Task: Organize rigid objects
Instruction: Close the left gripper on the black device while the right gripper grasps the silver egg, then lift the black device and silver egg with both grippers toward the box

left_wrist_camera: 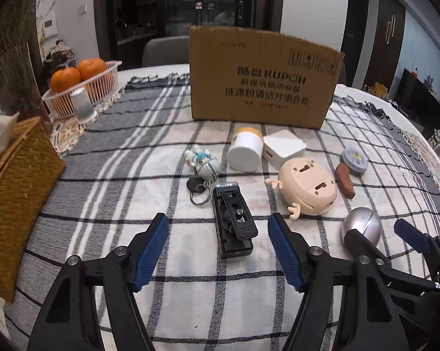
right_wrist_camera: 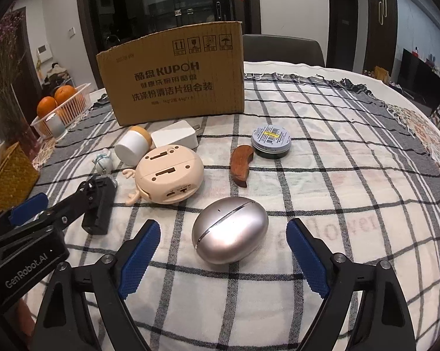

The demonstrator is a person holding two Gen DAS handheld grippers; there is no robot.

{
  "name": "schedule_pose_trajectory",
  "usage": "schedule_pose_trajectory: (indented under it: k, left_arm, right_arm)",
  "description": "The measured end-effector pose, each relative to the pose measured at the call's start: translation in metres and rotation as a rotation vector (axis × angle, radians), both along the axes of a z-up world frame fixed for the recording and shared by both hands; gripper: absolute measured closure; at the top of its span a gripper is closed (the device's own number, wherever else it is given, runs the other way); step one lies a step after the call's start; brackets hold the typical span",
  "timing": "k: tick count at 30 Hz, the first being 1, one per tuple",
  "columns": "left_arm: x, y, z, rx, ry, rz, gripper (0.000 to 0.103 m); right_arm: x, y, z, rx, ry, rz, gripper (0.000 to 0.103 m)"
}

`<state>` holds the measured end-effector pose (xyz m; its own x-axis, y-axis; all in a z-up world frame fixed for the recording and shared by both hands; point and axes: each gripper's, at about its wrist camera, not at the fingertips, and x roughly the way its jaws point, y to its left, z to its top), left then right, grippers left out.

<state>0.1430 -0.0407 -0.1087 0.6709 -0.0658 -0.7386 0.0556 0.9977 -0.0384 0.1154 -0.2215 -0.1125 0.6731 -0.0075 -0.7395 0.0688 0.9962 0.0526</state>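
Two grippers hang low over the checked counter (left_wrist_camera: 103,193), each angled down at its own object. From the left wrist, the left gripper (left_wrist_camera: 218,247) has its blue pads apart, flanking a black clip-like device (left_wrist_camera: 233,222) without touching; closing off-centre could twist it into the keychain (left_wrist_camera: 201,172). From the right wrist, the right gripper (right_wrist_camera: 223,259) stands wide around the silver egg-shaped case (right_wrist_camera: 230,229), pads clear. I judge its smooth curve may squirt out toward the cardboard box (right_wrist_camera: 173,76).
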Motion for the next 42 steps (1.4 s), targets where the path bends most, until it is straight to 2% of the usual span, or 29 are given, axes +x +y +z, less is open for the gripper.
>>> schedule_pose_trajectory:
  k: [10,15,22,26,38,42]
  left_arm:
    - [0.016,-0.008,-0.015,0.003,0.026,0.005,0.054]
    - [0.022,-0.011,-0.023,0.031,0.043,0.004,0.063]
    - [0.028,-0.015,-0.029,0.028,0.058,0.003,0.069]
    - [0.031,-0.017,-0.031,0.034,0.063,0.0,0.072]
    - [0.035,-0.016,-0.033,0.033,0.055,-0.002,0.073]
    - [0.034,-0.017,-0.033,0.037,0.051,-0.018,0.074]
  right_arm:
    - [0.007,0.003,-0.006,-0.023,-0.004,0.004,0.014]
    - [0.01,0.002,-0.01,-0.029,-0.007,-0.002,0.017]
    - [0.015,-0.001,-0.014,-0.01,0.005,-0.008,0.021]
    - [0.019,-0.005,-0.019,0.014,0.028,-0.01,0.027]
    - [0.024,-0.005,-0.024,0.019,0.066,-0.021,0.04]
    - [0.023,-0.007,-0.024,0.02,0.064,-0.025,0.04]
